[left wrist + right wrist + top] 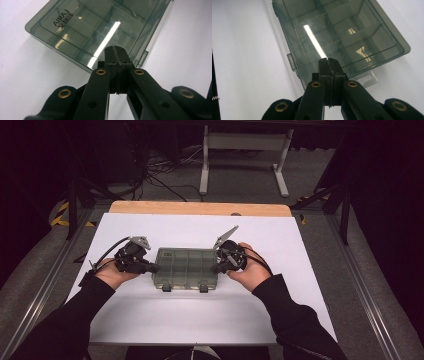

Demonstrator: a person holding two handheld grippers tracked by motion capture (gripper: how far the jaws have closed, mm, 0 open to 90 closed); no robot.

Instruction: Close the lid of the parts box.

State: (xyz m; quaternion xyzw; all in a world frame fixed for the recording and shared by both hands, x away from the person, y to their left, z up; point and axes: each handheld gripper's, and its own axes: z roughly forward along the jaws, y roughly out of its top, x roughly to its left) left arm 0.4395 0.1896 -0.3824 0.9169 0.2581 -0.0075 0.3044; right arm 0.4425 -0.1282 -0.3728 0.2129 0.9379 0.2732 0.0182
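Observation:
A smoky clear plastic organizer box [186,268] with a closed lid and inner dividers lies in the middle of the white table top [150,315]. My left gripper [156,268] is at the box's left end, jaws shut with nothing between them. In the left gripper view the shut tips [116,50] sit over the box's [97,27] near edge. At the box's right end is my right gripper [215,268], also shut and empty. The right gripper view has its tips [329,61] over the lid of the box [342,35]. Whether either touches the lid I cannot tell.
Two latches [166,288] stick out on the box's near side. Behind the white sheet runs a wooden strip [200,208]. Farther back, a metal table frame [245,150] and cables lie on the grey floor. Black rails flank the table on both sides.

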